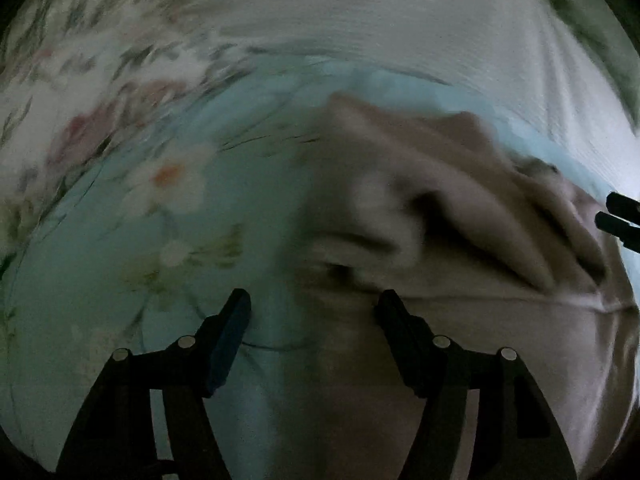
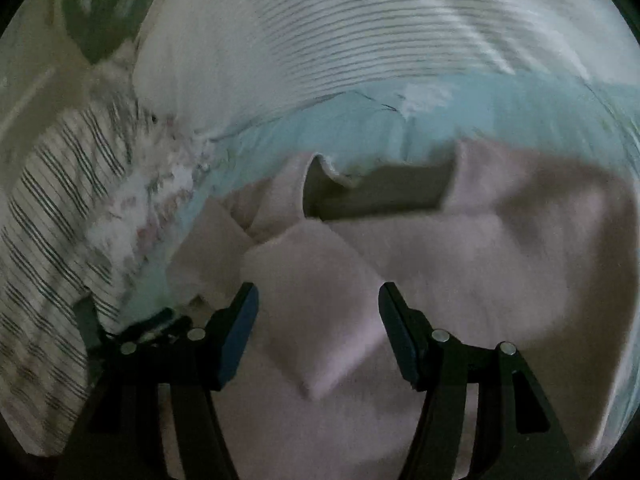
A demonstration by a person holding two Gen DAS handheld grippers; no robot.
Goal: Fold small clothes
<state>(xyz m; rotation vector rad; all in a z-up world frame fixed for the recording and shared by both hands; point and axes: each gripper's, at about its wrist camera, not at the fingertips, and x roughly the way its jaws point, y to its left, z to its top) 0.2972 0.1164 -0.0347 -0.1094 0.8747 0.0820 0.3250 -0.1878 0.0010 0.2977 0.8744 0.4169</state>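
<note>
Both tools stand spread, with nothing between their fingers. From the left wrist view, the left tool [image 1: 314, 304] hovers low over the left edge of a pale pink garment [image 1: 460, 216], which lies rumpled on a light blue floral sheet [image 1: 120, 248]. Its left finger [image 1: 234, 320] is over bare sheet and its right finger [image 1: 394, 316] is over the garment's edge; whether either touches the cloth cannot be told, as the picture is blurred. A straight seam runs across the garment just beyond the right finger. At the right edge of that view two dark fingertips of the right tool [image 1: 618, 212] show, close together there and just beside the garment's far folds.

From the right wrist view, the right tool [image 2: 318, 300] hangs over the same garment [image 2: 500, 264], jaws wide. A folded flap with a pointed corner [image 2: 316, 394] lies between and just ahead of its fingers. Farther on, the neck opening [image 2: 372, 196] gapes dark, with the blue sheet [image 2: 500, 112] beyond it. A white ribbed cover [image 2: 340, 32] lies bunched past the sheet, and a striped cloth [image 2: 52, 208] sits to the left, well apart from the garment. All of it rests on a bed.
</note>
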